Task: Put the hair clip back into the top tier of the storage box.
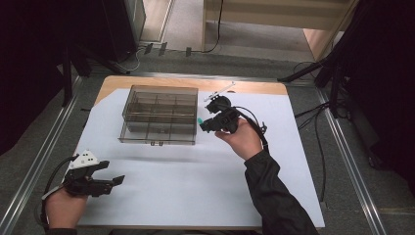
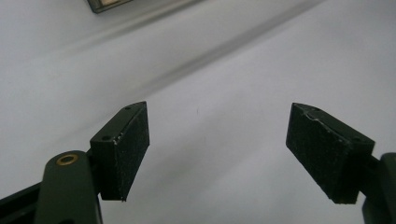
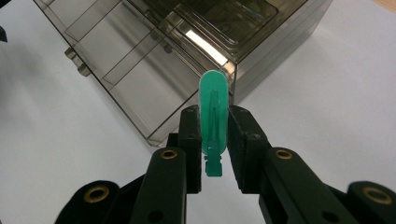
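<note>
A clear smoky plastic organiser box (image 1: 159,115) with several compartments sits on the white sheet at the table's back middle. My right gripper (image 1: 202,122) hovers just right of the box, shut on a small green plastic clip (image 3: 214,112) whose rounded end sticks out toward the box corner (image 3: 233,70). The clip's tip (image 1: 199,120) shows as a green speck beside the box wall. My left gripper (image 1: 117,180) rests low at the front left of the sheet, jaws wide apart with nothing between its pads (image 2: 133,149).
A white sheet (image 1: 195,191) covers most of the wooden table. A small white object (image 1: 220,91) lies at the back behind the right gripper. Metal rails run along both table sides, and cables trail on the right floor.
</note>
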Tool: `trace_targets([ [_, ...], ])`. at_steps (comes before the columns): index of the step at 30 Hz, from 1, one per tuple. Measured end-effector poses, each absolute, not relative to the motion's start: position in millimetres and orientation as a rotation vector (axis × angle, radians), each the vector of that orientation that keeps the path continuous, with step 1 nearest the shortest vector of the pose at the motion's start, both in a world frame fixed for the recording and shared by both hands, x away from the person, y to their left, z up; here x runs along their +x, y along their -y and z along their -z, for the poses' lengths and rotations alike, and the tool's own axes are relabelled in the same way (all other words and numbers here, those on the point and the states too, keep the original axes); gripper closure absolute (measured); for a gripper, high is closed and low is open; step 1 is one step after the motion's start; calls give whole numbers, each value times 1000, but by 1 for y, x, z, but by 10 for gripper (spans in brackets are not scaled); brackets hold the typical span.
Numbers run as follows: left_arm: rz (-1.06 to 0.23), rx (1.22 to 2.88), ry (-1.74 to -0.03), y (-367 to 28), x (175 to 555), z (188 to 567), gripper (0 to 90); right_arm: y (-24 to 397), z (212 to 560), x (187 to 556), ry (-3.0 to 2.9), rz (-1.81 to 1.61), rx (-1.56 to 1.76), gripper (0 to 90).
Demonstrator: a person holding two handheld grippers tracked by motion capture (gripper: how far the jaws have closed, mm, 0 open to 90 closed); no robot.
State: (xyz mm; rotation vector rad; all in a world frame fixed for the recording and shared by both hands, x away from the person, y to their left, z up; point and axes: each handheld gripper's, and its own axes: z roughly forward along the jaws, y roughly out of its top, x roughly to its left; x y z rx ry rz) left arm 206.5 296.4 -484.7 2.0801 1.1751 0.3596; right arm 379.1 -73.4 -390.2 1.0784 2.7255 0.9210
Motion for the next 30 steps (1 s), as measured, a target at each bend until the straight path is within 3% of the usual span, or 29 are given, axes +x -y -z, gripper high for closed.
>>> trace_targets([
  [18,-362,2076,-1178,-297,207,486,225,39,372,382,-2776,-963,978,778],
  [30,-358,2079,-1179,-297,207,485,225,15,385,385,-2838,-904,944,778],
])
